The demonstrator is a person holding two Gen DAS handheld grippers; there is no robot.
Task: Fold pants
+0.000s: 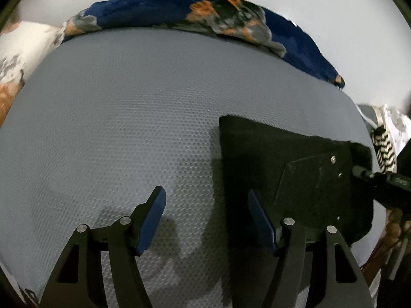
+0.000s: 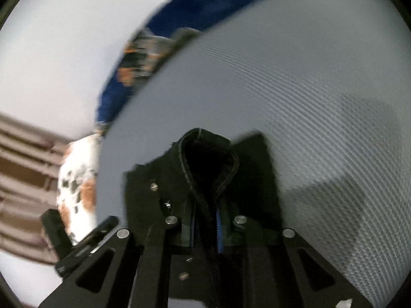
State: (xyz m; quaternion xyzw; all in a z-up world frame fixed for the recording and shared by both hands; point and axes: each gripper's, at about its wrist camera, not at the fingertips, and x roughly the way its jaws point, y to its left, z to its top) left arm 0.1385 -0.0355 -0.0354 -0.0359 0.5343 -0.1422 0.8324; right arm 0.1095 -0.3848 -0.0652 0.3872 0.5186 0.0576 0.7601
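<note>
Black pants (image 1: 257, 154) lie folded on the right part of a grey dimpled mat (image 1: 115, 128). My left gripper (image 1: 206, 210) hangs open above the mat, its blue-padded fingers (image 1: 154, 215) wide apart with nothing between them; the right-hand finger sits over the pants' left edge. In the right wrist view my right gripper (image 2: 205, 223) is shut on a raised fold of the pants (image 2: 208, 159), whose stitched edge loops up just beyond the fingertips. That gripper's black body (image 1: 323, 179) lies over the pants in the left wrist view.
A dark blue patterned blanket (image 1: 167, 10) runs along the mat's far edge. White flowered cloth (image 1: 23, 51) lies at the left. A black-and-white striped item (image 1: 384, 151) and a person's hand (image 1: 395, 225) are at the right. The right wrist view is blurred.
</note>
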